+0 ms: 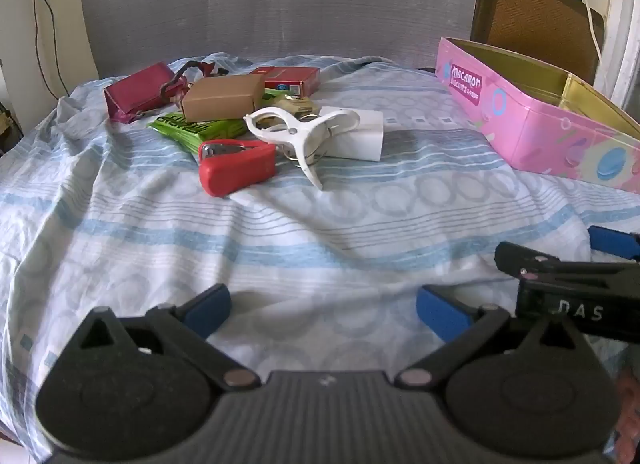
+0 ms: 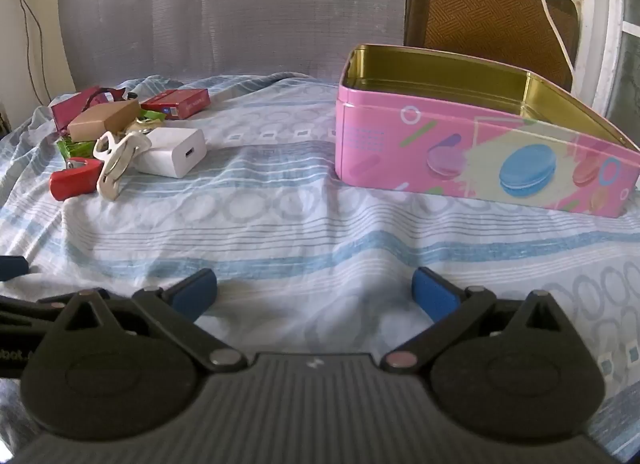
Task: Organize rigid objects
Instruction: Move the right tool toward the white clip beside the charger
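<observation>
Pink tin: the open macaron biscuit tin sits on the bed's right side, lid off, gold inside bare as far as shows; likely the place the loose things are meant to go.
Striped bedsheet: pale blue and white, rumpled, carrying everything.
Pile: heaped together on the far left of the bed, well apart from the tin, so each piece probably needs its own trip across.
Pile contents: red stapler nearest, touching a white plastic clamp clip; the clip lies against a white charger block; behind them a brown cardboard box on a green packet, a red carton and a magenta pouch.
Left tongs: spread as wide as they go, blue pads over bare sheet, holding nothing, aimed toward the pile.
Right tongs: equally wide, empty, touching nothing, facing the tin.
Stage: judging by this layout, sorting has not begun.
</observation>
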`<state>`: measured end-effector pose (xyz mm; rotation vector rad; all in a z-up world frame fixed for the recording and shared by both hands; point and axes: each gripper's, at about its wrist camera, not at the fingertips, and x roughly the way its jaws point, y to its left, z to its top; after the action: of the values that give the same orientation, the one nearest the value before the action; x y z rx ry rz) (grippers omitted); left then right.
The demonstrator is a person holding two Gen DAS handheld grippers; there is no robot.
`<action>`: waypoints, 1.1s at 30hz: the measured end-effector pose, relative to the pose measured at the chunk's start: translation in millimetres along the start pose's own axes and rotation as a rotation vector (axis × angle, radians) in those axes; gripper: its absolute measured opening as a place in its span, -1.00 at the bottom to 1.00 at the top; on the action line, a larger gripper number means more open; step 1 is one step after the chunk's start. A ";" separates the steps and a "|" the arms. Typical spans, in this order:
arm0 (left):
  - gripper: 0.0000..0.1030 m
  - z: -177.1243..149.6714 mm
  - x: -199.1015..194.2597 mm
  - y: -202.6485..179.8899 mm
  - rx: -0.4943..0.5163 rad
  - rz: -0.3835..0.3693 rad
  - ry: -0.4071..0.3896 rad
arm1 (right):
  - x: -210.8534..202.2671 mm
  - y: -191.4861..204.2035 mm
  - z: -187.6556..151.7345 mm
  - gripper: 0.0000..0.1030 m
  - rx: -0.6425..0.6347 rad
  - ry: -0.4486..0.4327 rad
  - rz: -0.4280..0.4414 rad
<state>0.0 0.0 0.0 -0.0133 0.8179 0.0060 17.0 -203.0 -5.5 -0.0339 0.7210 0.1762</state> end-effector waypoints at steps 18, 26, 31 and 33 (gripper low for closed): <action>0.99 -3.5 -2.8 -0.9 -0.003 0.008 -0.009 | -17.6 -18.1 -3.0 1.00 0.129 -0.048 0.088; 0.99 -1.3 -4.0 0.2 -0.021 0.013 -0.010 | -28.1 -40.9 -9.5 1.00 0.318 -0.115 0.219; 0.99 -2.8 -4.4 1.4 -0.022 0.008 -0.025 | -30.8 -38.8 -11.5 1.00 0.364 -0.134 0.242; 0.99 -4.0 -3.9 1.5 -0.004 0.006 -0.040 | -30.8 -36.8 -11.5 1.00 0.379 -0.142 0.243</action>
<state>-5.6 1.4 0.1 -0.0147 0.7774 0.0139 -6.9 -244.9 5.1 0.4253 0.6057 0.2685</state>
